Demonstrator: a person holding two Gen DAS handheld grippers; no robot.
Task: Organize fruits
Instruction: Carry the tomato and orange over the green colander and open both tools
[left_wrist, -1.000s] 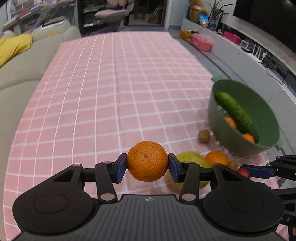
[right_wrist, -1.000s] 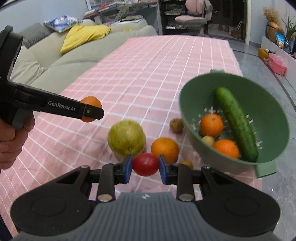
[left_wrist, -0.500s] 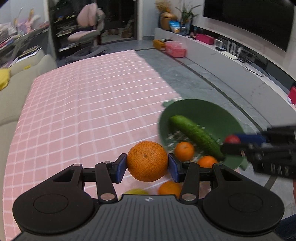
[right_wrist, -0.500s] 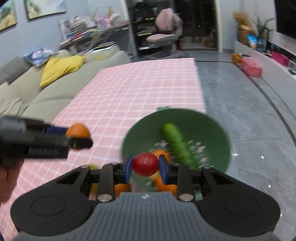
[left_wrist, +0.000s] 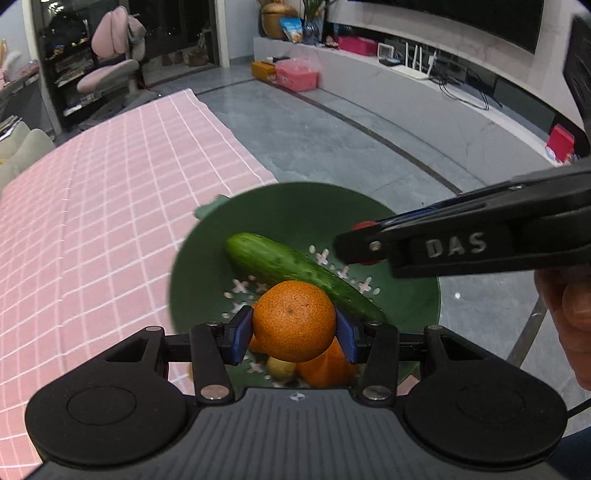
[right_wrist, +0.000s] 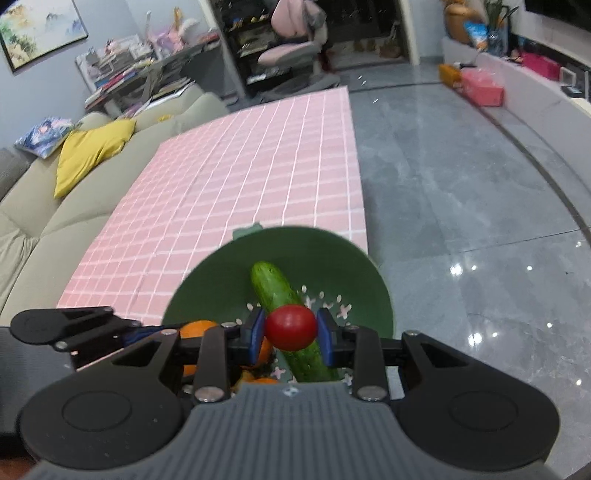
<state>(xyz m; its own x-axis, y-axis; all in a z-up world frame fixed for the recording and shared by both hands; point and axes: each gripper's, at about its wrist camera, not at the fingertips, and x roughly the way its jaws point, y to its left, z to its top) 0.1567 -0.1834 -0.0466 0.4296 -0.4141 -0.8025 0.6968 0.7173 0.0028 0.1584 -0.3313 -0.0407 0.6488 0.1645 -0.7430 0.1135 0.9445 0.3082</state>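
Observation:
My left gripper (left_wrist: 294, 332) is shut on an orange (left_wrist: 293, 320) and holds it above the green bowl (left_wrist: 207, 258). My right gripper (right_wrist: 291, 334) is shut on a red tomato (right_wrist: 291, 326), also above the green bowl (right_wrist: 347, 258). A cucumber (left_wrist: 295, 269) lies in the bowl with oranges (left_wrist: 327, 369) and a small yellowish fruit (left_wrist: 280, 367) beneath my left gripper. The right gripper (left_wrist: 364, 243) comes into the left wrist view from the right, over the bowl. The left gripper (right_wrist: 155, 332) shows at the lower left of the right wrist view.
The bowl stands at the right edge of the table with the pink checked cloth (right_wrist: 240, 184). A beige sofa (right_wrist: 40, 214) with a yellow cushion runs along the table's left side. Grey tiled floor (right_wrist: 461, 203) lies to the right.
Both grippers have swung right from the loose fruits on the cloth to above the bowl, carrying the orange and the tomato. The bowl now fills the middle of both views.

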